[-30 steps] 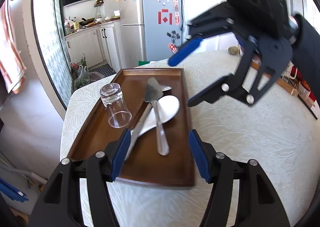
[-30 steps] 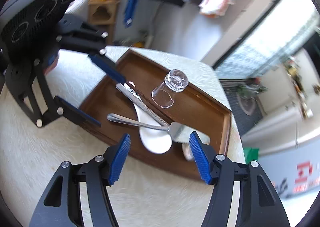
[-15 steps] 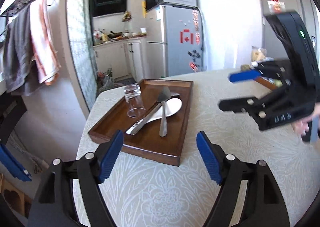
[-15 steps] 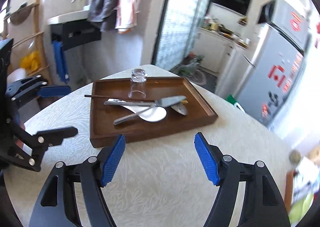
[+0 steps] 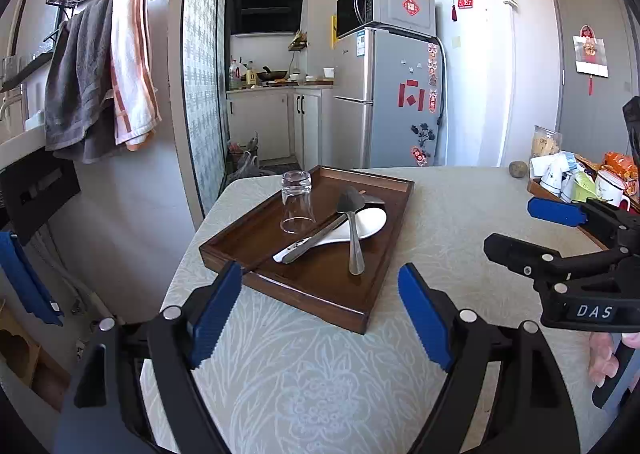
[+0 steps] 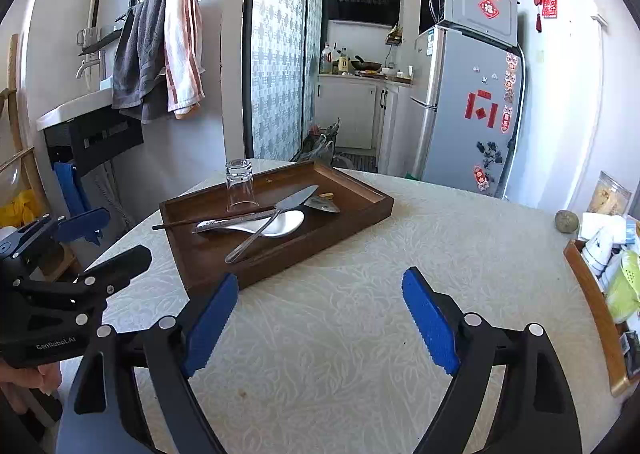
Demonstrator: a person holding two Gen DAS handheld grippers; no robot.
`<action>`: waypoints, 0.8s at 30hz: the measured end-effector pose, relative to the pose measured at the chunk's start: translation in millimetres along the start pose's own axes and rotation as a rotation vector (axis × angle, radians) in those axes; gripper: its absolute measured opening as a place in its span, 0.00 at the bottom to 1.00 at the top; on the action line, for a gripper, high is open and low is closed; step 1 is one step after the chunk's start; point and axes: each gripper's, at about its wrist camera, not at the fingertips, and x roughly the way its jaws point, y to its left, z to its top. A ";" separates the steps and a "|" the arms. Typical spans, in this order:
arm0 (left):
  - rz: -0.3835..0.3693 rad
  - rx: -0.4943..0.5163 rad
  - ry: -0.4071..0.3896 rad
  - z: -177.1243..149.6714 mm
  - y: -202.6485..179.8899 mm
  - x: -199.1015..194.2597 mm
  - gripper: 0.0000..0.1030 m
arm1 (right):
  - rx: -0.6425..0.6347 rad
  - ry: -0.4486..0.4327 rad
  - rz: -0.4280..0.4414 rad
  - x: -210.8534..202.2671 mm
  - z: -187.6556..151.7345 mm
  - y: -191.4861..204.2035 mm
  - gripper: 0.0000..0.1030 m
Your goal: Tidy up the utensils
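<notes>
The left gripper [image 5: 320,310] hangs above the patterned table [image 5: 460,222] with its blue fingers spread wide and nothing between them, aimed at the wooden tray [image 5: 384,274] at 12 o'clock. The right gripper [image 6: 320,318] is level over the cloth, fingers equally wide and empty, the tray at its 11 o'clock. Each sees the other: the right one juts in at 3 o'clock of the left view, the left one at 9 o'clock of the right view, both apart from the tray. The person's fingers show only as slivers at the frame edges. Inside the tray an upturned glass [image 5: 297,201] stands toward the far left side; beside it a white spoon [image 5: 362,224] lies under a crossed knife [image 5: 310,240] and a metal server [image 5: 352,230]. A thin dark stick [image 6: 188,223] pokes past the tray's rim, and something small behind the server is hard to make out. At 3 o'clock a second tray [image 6: 592,294] of cups is cut off.
</notes>
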 end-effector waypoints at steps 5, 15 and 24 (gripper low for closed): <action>0.058 -0.027 0.007 -2.2 7.5 -1.0 0.82 | 0.019 -0.033 0.001 -3.3 -1.7 2.1 0.85; 0.067 -0.068 0.022 -2.6 21.6 -1.5 0.89 | 0.094 -0.040 -0.040 -0.9 -1.2 9.4 0.88; 0.033 -0.018 0.011 -0.7 29.8 -1.2 0.93 | 0.131 -0.068 -0.137 -3.1 -0.2 29.8 0.90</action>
